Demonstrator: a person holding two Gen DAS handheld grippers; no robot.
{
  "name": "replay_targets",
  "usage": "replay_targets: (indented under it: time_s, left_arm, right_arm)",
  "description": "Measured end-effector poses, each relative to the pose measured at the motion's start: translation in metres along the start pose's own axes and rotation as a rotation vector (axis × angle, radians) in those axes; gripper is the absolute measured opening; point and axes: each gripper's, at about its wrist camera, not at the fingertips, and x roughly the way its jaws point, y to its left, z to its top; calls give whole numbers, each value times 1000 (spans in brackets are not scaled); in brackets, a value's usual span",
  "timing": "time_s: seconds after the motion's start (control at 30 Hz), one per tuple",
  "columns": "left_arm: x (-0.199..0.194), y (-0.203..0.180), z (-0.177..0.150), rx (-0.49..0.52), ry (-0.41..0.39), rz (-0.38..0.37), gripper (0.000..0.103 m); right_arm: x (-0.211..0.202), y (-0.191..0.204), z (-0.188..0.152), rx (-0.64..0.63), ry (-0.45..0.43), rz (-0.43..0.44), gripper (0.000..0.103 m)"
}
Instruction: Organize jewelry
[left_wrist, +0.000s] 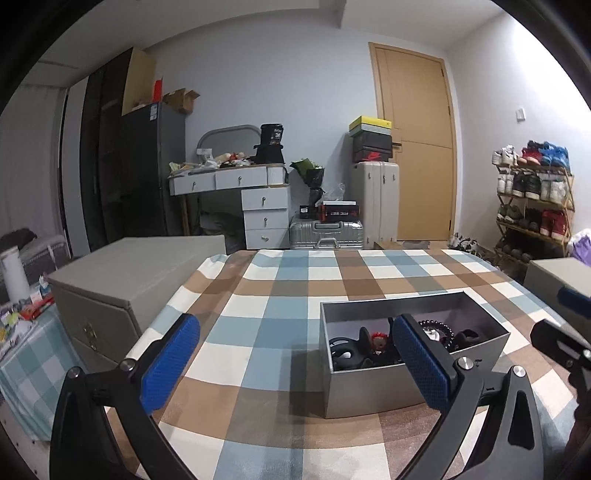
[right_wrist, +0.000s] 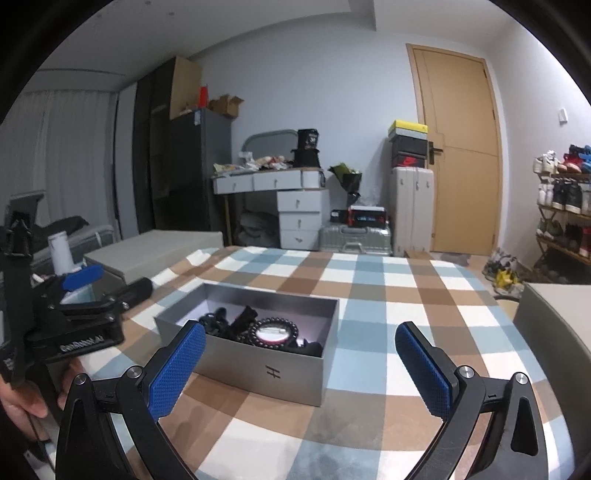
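An open grey box stands on the checkered tablecloth, also in the right wrist view. It holds dark jewelry: a black bead bracelet around a round mirror-like piece, black hair ties, and a small red-and-black piece. My left gripper is open and empty, just left of and in front of the box. My right gripper is open and empty, in front of the box, slightly to its right. The left gripper also shows at the left edge of the right wrist view.
A closed grey box stands at the table's left edge, another grey box at the right. A side table with clutter and a white bottle is at far left. Behind are drawers, suitcases, a door and a shoe rack.
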Motion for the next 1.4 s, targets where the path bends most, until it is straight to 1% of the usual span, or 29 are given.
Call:
replay_targets:
  time_s: [0.07, 0.17, 0.37, 1.4]
  left_arm:
    - [-4, 3, 1, -21, -7, 18, 102]
    - [-1, 3, 2, -13, -3, 15, 102]
    - [0, 3, 2, -13, -2, 7, 102]
    - [-1, 3, 2, -11, -1, 4, 102]
  right_arm:
    - [-1, -2, -1, 10, -6, -13, 103]
    - [-5, -5, -1, 24, -20, -20, 103]
    - [-2, 0, 0, 0, -7, -24, 103]
    - [-3, -4, 0, 8, -14, -25, 103]
